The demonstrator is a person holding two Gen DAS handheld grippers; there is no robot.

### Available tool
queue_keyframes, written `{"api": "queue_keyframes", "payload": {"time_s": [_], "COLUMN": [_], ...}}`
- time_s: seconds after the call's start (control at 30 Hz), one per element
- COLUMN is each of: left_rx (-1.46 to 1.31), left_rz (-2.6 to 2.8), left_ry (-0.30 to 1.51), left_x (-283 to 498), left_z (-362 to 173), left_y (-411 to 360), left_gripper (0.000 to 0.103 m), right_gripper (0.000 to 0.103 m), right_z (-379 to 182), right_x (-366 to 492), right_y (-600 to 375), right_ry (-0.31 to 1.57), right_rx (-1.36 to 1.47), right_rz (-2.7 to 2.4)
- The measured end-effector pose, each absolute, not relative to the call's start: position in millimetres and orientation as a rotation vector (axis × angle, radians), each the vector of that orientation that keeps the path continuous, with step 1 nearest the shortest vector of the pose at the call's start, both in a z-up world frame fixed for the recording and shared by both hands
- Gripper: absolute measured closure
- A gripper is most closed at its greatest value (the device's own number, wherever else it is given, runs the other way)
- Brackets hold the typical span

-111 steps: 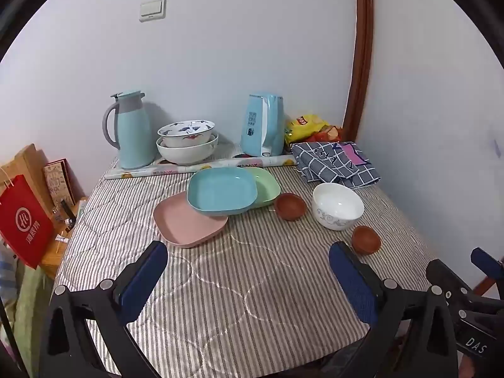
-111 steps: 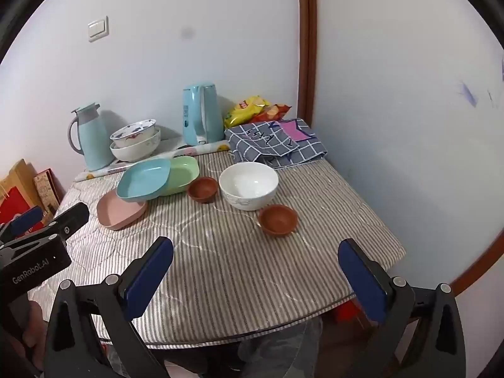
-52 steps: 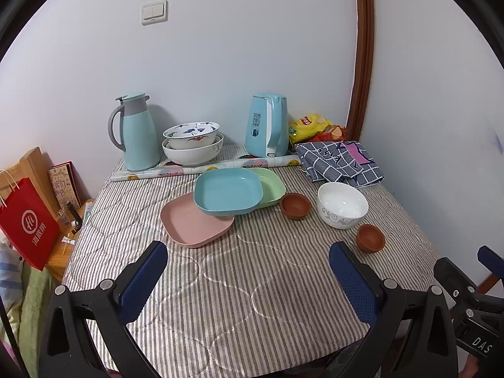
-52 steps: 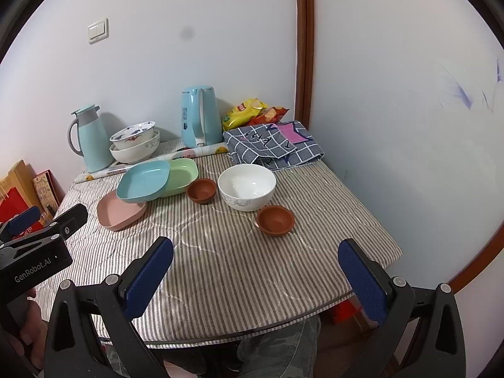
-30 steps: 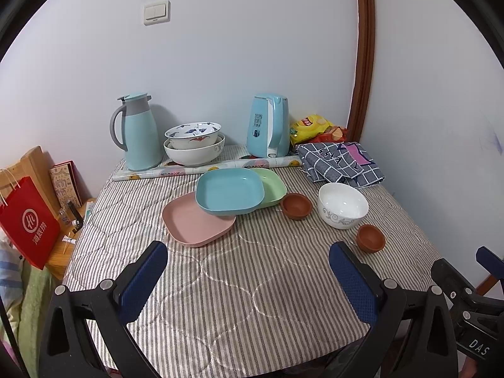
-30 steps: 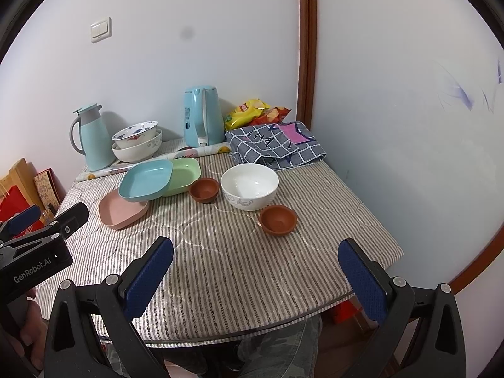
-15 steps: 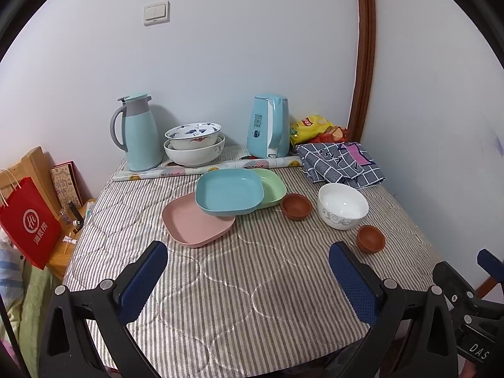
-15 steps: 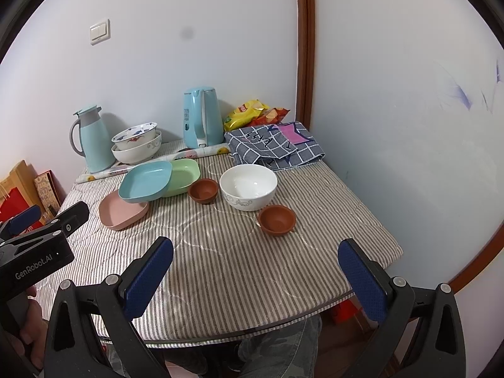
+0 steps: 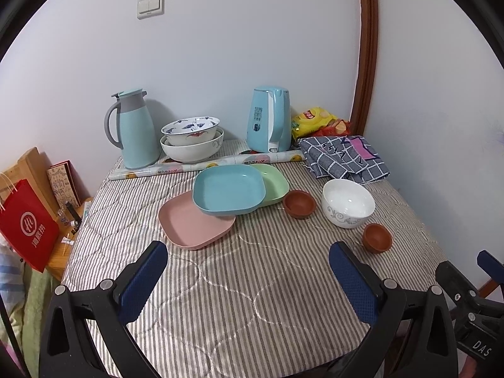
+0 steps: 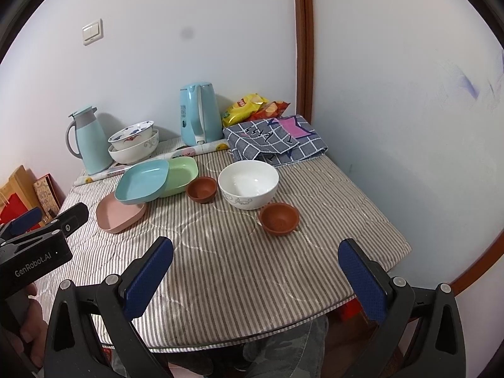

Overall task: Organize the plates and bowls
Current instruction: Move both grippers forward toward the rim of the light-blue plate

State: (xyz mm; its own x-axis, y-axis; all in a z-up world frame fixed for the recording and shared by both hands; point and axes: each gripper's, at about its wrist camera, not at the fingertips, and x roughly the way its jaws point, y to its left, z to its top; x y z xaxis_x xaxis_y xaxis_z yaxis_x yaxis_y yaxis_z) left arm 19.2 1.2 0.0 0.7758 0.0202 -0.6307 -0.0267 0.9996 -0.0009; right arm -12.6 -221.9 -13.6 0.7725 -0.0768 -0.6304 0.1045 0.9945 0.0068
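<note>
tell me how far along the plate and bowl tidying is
Barely started. Done: only the two patterned bowls at the back sit nested. In hand: nothing; the left tool and right tool hover open at the near edge. Left: the blue plate lies askew over the pink plate and green plate; the white bowl and two brown bowls stand apart.

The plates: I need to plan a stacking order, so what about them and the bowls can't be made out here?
- Pink plate: far corner hidden under the blue plate, both views.
- Green plate: left part covered by the blue plate.
- Lower stacked bowl: inside hidden by the patterned bowl nested in it.
- White bowl: far-side pattern unseen.
</note>
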Motion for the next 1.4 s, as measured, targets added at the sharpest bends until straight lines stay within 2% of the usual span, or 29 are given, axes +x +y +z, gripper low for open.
{"api": "queue_keyframes", "payload": {"time_s": [0.6,0.9,1.4], "left_rx": [-0.045,-0.057,-0.111], "left_rz": [0.036,0.061,0.109], "left_ry": [0.728,0.764,0.829], "left_x": [82,116,176], "left_z": [2,-7,-38], "left_y": [33,58,99], "left_gripper": [0.0,0.0,0.0], "right_gripper": [0.0,0.001,0.003], "right_z": [2,-7,-31], "right_x": [37,77,144], "right_y": [-215,-215,-173], "right_ry": [0.68,0.715,0.767], "right_rx": [0.054,0.152,0.096], "right_rz": [-0.069,-0.022,0.044]}}
